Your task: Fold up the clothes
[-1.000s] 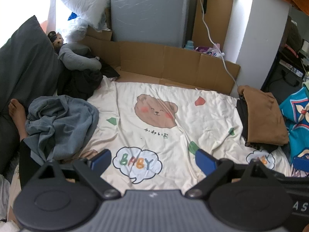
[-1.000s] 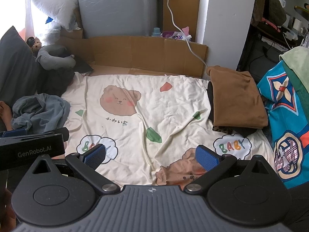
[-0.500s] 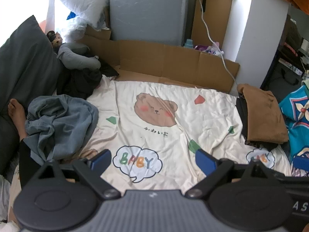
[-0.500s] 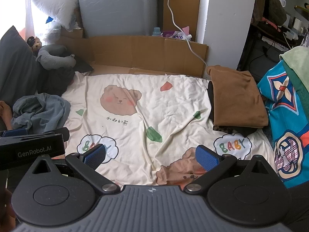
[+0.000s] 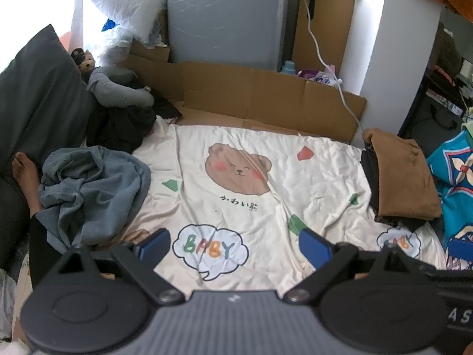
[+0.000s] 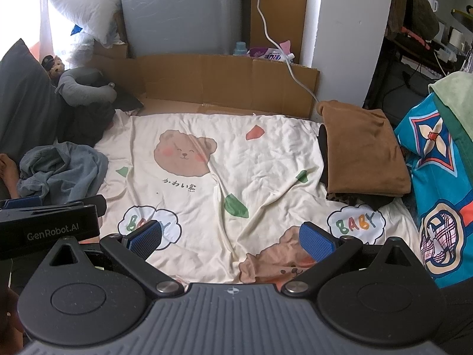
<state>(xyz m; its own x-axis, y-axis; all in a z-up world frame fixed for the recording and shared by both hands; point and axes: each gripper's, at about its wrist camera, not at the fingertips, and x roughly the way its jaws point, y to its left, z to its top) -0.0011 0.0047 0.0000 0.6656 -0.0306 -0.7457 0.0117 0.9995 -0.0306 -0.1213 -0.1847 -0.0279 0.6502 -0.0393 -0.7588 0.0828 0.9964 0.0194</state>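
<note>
A cream sheet [image 5: 236, 183] printed with bears and "BABY" bubbles is lying spread over the bed, and flattened cardboard [image 5: 266, 94] is standing along its far edge in front of a grey cabinet [image 5: 224, 14]. We are holding both tools low over the near edge of the sheet. Our left hand-held gripper [image 5: 233, 244] is hovering with its blue-padded fingers spread wide and nothing between them; our right hand-held gripper [image 6: 232, 241] is doing the same, wide apart and empty, just beside the left one, whose black body is showing at the left edge of the right wrist view.

The crumpled blue-grey garment [image 5: 88, 189] is lying in a heap on the left side of the sheet, touching a bare foot [image 5: 25, 171] of the person, well apart from either set of fingers. On the right edge of the sheet a folded brown garment [image 6: 363, 151] is sitting on top of dark folded clothes, next to a turquoise patterned cloth [image 6: 437, 183]. A dark grey pillow [image 5: 35, 94] is leaning at the far left.
</note>
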